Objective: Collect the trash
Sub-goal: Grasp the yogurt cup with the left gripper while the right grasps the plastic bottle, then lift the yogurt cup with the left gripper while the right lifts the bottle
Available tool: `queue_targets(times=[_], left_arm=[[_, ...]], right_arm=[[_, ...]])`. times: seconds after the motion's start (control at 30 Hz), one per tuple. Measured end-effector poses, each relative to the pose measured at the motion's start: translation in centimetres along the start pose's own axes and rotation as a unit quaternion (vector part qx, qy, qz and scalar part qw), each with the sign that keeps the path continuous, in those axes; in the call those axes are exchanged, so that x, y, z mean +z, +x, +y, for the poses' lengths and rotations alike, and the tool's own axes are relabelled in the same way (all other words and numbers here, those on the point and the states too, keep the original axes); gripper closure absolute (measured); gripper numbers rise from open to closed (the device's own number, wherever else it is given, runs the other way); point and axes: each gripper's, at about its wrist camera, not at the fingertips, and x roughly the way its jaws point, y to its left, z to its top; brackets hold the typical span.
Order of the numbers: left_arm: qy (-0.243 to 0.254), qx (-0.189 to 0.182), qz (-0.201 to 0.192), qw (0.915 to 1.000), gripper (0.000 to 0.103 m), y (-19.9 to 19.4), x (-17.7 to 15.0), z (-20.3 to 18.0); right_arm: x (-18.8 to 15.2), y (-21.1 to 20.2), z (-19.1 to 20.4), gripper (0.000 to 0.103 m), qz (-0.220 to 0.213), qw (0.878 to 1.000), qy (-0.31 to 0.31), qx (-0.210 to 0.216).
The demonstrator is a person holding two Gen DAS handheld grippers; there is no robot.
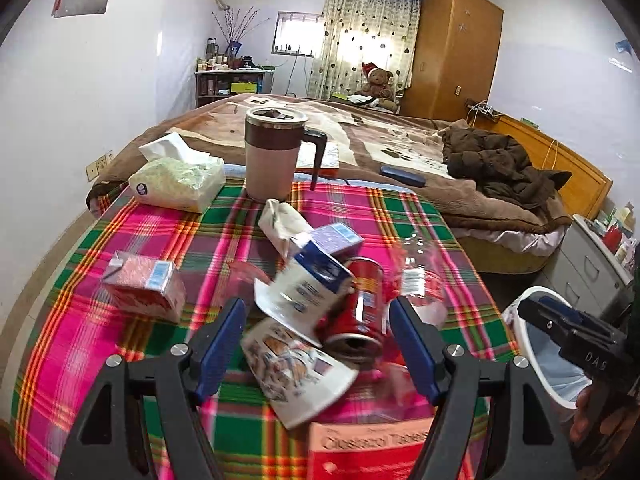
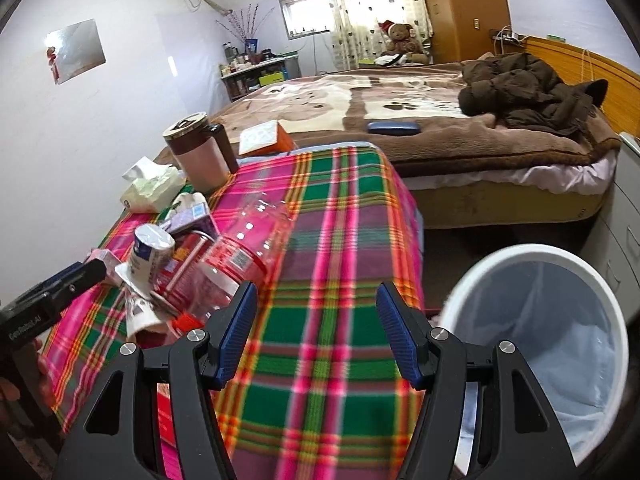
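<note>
A pile of trash lies on the plaid tablecloth [image 1: 120, 360]: a red can [image 1: 360, 308] on its side, a clear plastic bottle [image 1: 420, 276], a white and blue carton [image 1: 308, 284], a printed wrapper [image 1: 296, 368], a purple carton [image 1: 334, 238] and a pink carton [image 1: 140, 280]. My left gripper [image 1: 318, 340] hangs open over the pile, with the can and wrapper seen between its fingers but not pinched. My right gripper [image 2: 318, 336] is open and empty above bare cloth, between the bottle [image 2: 240, 248] and the white bin [image 2: 480, 272].
A lidded mug [image 1: 274, 152] and a tissue pack [image 1: 176, 180] stand at the table's far side. A red box [image 1: 372, 452] lies at the near edge. A bed with a brown coat [image 2: 528, 84] lies beyond the table. Grey drawers [image 1: 592, 264] stand behind the bin.
</note>
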Motion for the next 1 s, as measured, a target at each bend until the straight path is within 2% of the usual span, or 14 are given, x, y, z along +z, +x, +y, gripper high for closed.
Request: queue_targets(times=[0.13,0.23,0.3,0.43,0.67,1.0], left_arm=[[0.025,-0.008,0.010,0.9996,0.025,1.8,0.5,0.5],[0.019,-0.025,0.017,0.9993,0.025,2.9,1.0,1.1],[0.033,-0.028,0.020,0.9989,0.024,3.6,1.2,1.0],[0.058,-0.036,0.045,0.9967,0.024,5.6,1.4,1.0],[0.052,-0.042,0.067,0.9955,0.024,7.6,1.4,1.9],[0.036,-0.054,0.073,0.9953,0.024,8.7,2.0,2.7]], right_arm=[[0.8,1.5,0.9,0.040,0.007,1.000,0.009,0.012],[1.3,2.5,1.6,0.040,0.012,1.000,0.011,0.019],[1.6,3.1,1.9,0.040,0.012,1.000,0.008,0.015],[2.2,4.4,2.5,0.040,0.022,0.999,0.012,0.024],[2.7,6.4,3.5,0.040,0.039,0.999,0.009,0.029],[2.6,8.7,5.2,0.035,0.070,0.997,-0.002,0.035]])
